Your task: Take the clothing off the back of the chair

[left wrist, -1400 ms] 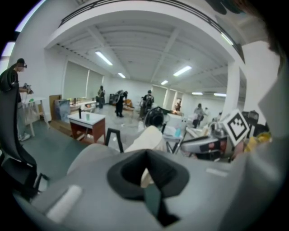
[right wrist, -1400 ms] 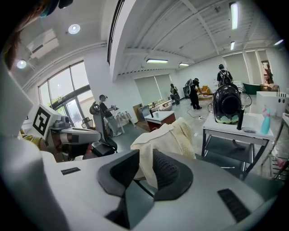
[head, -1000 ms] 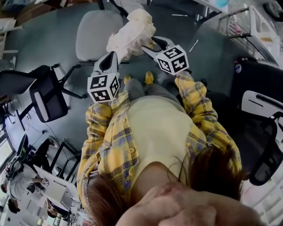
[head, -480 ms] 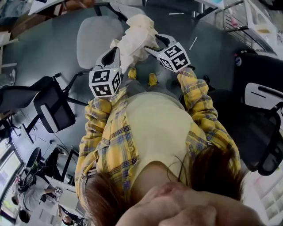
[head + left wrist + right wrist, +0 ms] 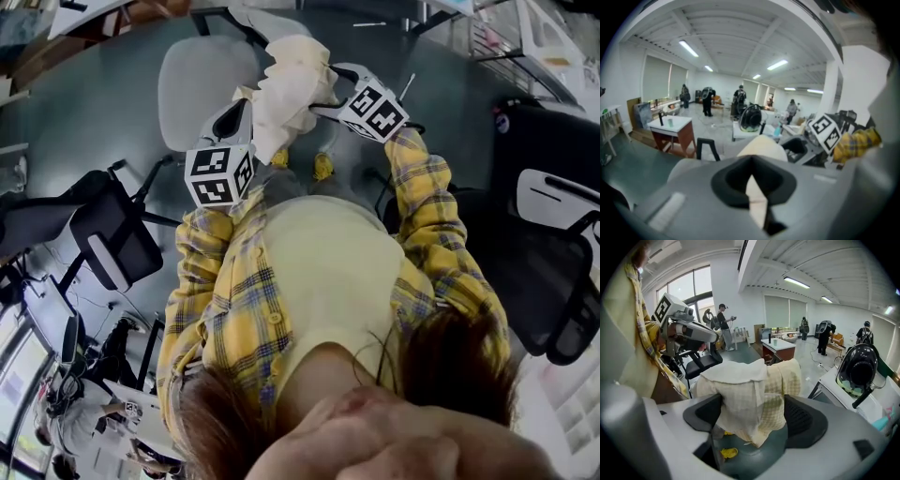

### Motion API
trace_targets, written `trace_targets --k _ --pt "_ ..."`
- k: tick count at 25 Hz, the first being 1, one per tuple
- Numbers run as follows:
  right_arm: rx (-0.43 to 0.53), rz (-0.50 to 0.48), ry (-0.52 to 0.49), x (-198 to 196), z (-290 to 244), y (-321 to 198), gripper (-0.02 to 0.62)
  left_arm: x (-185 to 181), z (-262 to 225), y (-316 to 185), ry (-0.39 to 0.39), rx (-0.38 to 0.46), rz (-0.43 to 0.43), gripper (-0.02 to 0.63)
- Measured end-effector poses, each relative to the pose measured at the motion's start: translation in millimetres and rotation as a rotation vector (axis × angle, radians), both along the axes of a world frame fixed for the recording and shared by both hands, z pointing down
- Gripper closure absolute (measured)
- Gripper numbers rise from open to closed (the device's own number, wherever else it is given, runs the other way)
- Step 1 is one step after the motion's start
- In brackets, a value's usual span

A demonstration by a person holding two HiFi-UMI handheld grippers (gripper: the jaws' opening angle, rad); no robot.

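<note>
A cream checked garment (image 5: pixel 291 84) hangs bunched between my two grippers, above the floor beside a pale grey chair (image 5: pixel 192 80). My left gripper (image 5: pixel 246 107) is shut on a fold of it; in the left gripper view a strip of the garment (image 5: pixel 757 201) is pinched between the pads of that gripper (image 5: pixel 752 180). My right gripper (image 5: pixel 325 90) is opening its jaws. In the right gripper view the garment (image 5: pixel 745 399) drapes loosely in the wide gap of that gripper (image 5: pixel 752 416), over the left jaw.
Black office chairs stand at the left (image 5: pixel 112 234) and right (image 5: pixel 553 244). A person's yellow shoes (image 5: pixel 323 167) are on the grey floor below the garment. A wire rack (image 5: pixel 525 47) is at the far right. Desks and several people fill the room behind.
The right gripper has rolled and moved up the picture towards the garment. The left gripper shifted slightly sideways, still holding the cloth, which is bunched closer between the two.
</note>
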State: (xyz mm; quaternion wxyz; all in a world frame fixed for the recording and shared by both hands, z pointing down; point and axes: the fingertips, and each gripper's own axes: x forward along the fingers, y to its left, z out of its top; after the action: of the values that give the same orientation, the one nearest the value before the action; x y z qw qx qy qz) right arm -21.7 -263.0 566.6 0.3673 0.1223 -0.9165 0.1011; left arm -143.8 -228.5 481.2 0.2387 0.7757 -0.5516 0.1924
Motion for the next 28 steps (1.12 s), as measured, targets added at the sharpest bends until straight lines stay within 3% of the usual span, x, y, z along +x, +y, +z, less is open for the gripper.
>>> trace_targets --k 9,21,23,26,28 --pt "-0.084 -0.126 0.048 -12.9 15.6 -10.4 0.183 -8.5 3.1 -3.1 0.008 -0.011 -0.002 0.601" --pt "-0.097 -0.126 -0.002 -13.9 9.9 2.5 0.192 -3.1 -0.4 0.9 0.003 0.002 0.000 0.601" --pt "-0.094 -0.125 -0.005 -13.0 7.4 5.7 0.210 -2.4 -2.0 0.8 0.001 0.007 -0.001 0.601" --pt "-0.080 -0.131 0.003 -12.6 3.6 9.6 0.301 -3.0 -3.9 0.4 0.001 0.015 -0.004 0.601" --pt "-0.067 -0.130 0.025 -11.8 2.8 9.8 0.328 -4.6 -4.7 0.9 0.003 0.021 -0.006 0.601"
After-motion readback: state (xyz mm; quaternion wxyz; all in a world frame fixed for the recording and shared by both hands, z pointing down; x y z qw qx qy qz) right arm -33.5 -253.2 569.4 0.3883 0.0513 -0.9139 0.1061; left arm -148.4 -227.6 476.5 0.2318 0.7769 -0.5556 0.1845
